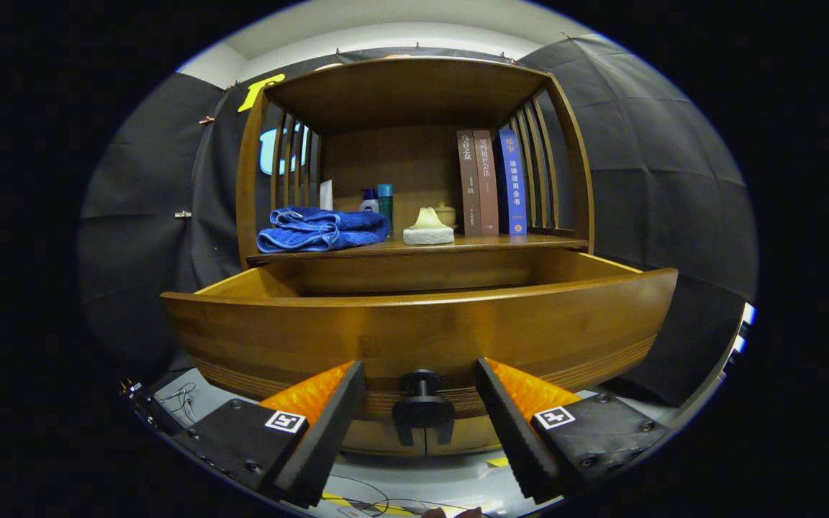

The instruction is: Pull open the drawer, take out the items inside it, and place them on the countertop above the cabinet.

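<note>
Wooden cabinet (414, 93) beyond the fingers, slatted sides, open shelf bay over one drawer. Drawer (414, 324) pulled out toward the fingers, curved front just ahead of them; the part of its inside that shows holds nothing visible, floor hidden behind the front. Worktop (479, 243) above the drawer carries, beyond the left finger, a folded blue towel (322, 229); beyond the right finger, three upright books (492, 181). Between these, a pale lump on a white block (428, 227), bottles (378, 201) and a small lidded jar (446, 214) behind. Dark drawer knob (422, 408) sits between the fingers, touching neither. Gripper (420, 403) wide apart, holding nothing.
</note>
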{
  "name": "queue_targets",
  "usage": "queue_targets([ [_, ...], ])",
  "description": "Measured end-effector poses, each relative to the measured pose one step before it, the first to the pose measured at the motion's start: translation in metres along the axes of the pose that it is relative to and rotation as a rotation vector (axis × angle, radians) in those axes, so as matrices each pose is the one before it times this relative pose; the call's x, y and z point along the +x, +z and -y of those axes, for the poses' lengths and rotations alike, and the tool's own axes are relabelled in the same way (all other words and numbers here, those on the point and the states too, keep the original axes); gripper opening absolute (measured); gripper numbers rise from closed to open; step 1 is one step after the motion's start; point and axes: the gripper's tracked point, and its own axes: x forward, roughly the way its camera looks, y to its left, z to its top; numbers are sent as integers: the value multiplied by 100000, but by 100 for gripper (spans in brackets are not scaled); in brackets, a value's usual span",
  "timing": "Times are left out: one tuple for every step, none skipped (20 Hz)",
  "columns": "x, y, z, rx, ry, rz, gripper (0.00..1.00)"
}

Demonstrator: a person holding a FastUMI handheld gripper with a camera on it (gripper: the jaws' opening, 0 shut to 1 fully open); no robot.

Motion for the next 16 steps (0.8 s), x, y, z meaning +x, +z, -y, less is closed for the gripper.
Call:
queue_targets([
  [-138,-274,-62,-1097,-75,830,99],
  [27,-7,60,-1348,-99,481,99],
  [149,97,154,-741,-84,296,99],
  [-17,-205,198,-411,-28,-773,99],
  [-9,128,18,-189,31,-149,99],
  [48,203,59,220,-4,-205,99],
  [155,228,-43,216,-83,-24,98],
  [331,217,31,210,-31,-195,98],
  [427,336,-55,117,182,379,99],
  [538,173,25,79,323,-657,98],
  [621,252,12,-215,280,-100,99],
  [552,-13,109,-453,247,-959,99],
  [715,114,-13,-21,89,-357,99],
  [690,142,-9,-18,-65,-3,99],
  [675,84,6,-246,-118,159,99],
  [558,83,-28,-218,-23,123,99],
])
